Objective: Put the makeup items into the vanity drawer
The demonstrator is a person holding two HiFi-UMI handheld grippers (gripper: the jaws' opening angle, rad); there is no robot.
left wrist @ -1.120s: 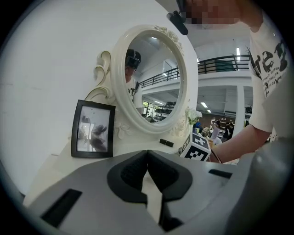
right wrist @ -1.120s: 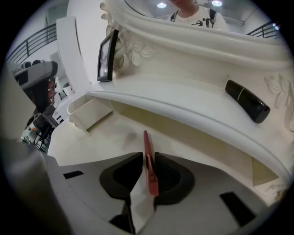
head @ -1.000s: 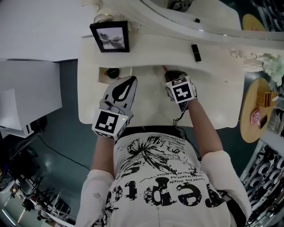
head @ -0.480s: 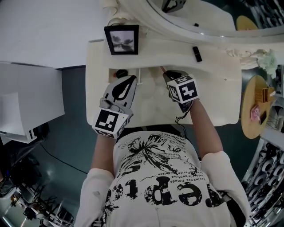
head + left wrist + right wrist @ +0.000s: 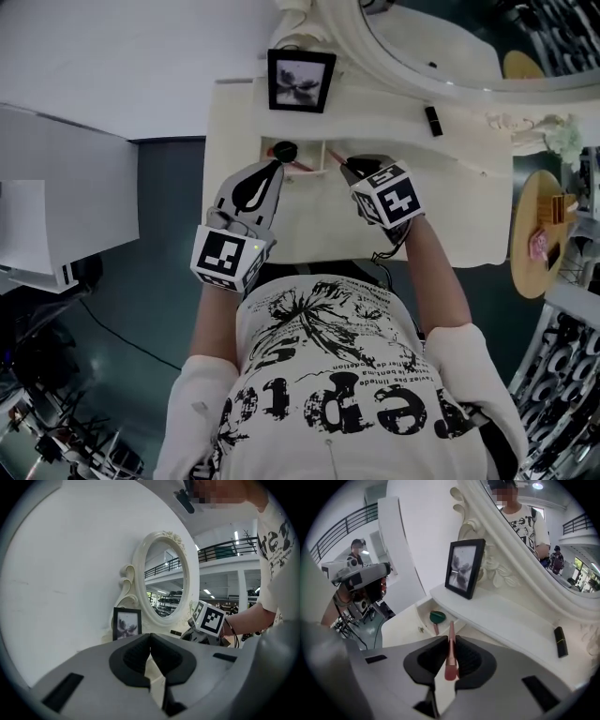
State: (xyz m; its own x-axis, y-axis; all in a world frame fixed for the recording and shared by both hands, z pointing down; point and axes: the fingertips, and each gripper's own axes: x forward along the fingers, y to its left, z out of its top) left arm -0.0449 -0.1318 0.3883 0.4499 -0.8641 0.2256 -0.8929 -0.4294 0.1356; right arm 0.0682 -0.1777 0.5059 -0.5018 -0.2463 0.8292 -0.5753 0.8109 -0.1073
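Observation:
My right gripper (image 5: 351,169) is shut on a thin pink makeup stick (image 5: 451,654), which points out past the jaws toward the open vanity drawer (image 5: 421,607). Inside the drawer (image 5: 266,143) lies a round green-headed item (image 5: 437,617) with a pink handle. A black lipstick (image 5: 560,641) lies on the vanity top (image 5: 375,112) near the mirror, also visible as the black lipstick (image 5: 433,120) in the head view. My left gripper (image 5: 271,169) hovers over the drawer's front left, jaws shut with nothing between them (image 5: 150,641).
A framed picture (image 5: 300,81) stands at the back of the vanity beside the oval mirror (image 5: 166,585). A white cabinet (image 5: 56,206) sits to the left, a round wooden side table (image 5: 534,234) to the right. My body is close to the vanity's front edge.
The head view has swung, so the vanity sits further right in it. My right gripper with the pink stick is now closer to the open drawer. Both jaws are unchanged.

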